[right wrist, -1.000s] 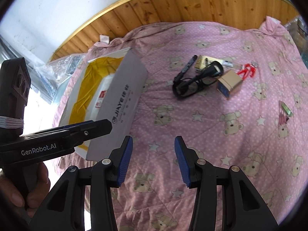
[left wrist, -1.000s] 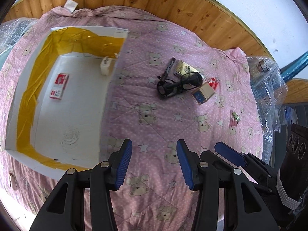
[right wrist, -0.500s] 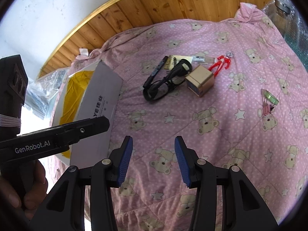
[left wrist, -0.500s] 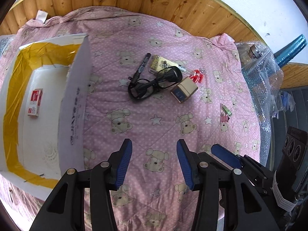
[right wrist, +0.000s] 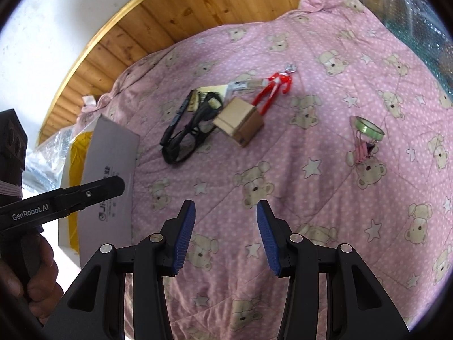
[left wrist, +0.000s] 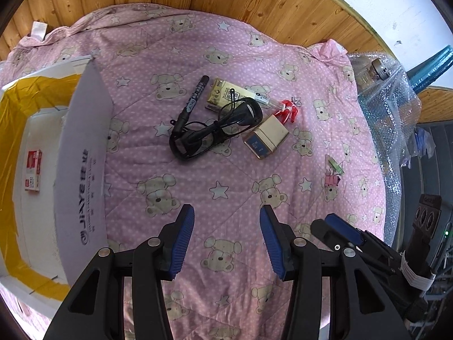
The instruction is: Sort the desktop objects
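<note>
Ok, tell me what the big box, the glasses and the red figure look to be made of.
Box: white cardboard, matte, printed lettering, yellow tape lining the walls.
Glasses: likely black plastic, slightly glossy frame.
Red figure: probably glossy moulded plastic, with a metal clasp.

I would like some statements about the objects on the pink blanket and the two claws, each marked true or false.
1. Both claws are open and hold nothing. True: the left claw and the right claw are over bare blanket.
2. The black glasses lie inside the white box. False: they lie on the blanket, beside the small tan box.
3. A small red and white packet lies inside the white box. True.
4. The black marker stands upright. False: it lies flat next to the glasses.
5. The green tape roll touches the red figure. False: they are well apart.
</note>
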Demonstrator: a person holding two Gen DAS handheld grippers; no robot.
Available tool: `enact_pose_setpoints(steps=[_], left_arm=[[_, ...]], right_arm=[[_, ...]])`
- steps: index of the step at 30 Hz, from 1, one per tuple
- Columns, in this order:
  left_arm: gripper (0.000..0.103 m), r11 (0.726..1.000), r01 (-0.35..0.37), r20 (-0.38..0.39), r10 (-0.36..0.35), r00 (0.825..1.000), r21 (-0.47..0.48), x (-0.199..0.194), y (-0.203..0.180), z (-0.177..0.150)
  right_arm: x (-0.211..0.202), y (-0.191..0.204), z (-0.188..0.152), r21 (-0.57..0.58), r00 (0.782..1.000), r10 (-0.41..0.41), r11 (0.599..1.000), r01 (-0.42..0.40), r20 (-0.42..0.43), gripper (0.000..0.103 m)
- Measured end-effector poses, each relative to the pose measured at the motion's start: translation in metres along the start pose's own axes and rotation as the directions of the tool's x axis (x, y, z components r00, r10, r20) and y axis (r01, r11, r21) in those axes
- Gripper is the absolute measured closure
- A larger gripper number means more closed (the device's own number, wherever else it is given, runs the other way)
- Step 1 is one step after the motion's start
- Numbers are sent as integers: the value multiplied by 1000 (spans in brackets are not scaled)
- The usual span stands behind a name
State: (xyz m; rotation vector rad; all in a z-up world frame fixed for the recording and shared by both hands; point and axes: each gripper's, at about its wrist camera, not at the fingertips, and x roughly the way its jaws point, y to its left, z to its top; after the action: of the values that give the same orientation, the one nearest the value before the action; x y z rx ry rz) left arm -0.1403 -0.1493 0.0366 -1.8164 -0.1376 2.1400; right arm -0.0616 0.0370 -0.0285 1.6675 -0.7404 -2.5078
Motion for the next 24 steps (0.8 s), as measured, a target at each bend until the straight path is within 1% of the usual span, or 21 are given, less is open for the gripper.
enact_pose_setpoints(steps=[10, 22, 24], left_arm=[[53, 1000, 2, -41, -1, 999, 13, 29, -5, 26], [53, 1000, 1, -107, 3, 994, 30, 71, -9, 49], [50, 1000, 8, -118, -5, 993, 26, 76, -9, 52]], right_arm=[[14, -36, 17, 80, 999, -37, 996, 38, -9, 55], [17, -77, 23, 159, 996, -89, 983, 90, -11, 55], [17, -83, 24, 171, 995, -97, 980, 97, -10, 55]])
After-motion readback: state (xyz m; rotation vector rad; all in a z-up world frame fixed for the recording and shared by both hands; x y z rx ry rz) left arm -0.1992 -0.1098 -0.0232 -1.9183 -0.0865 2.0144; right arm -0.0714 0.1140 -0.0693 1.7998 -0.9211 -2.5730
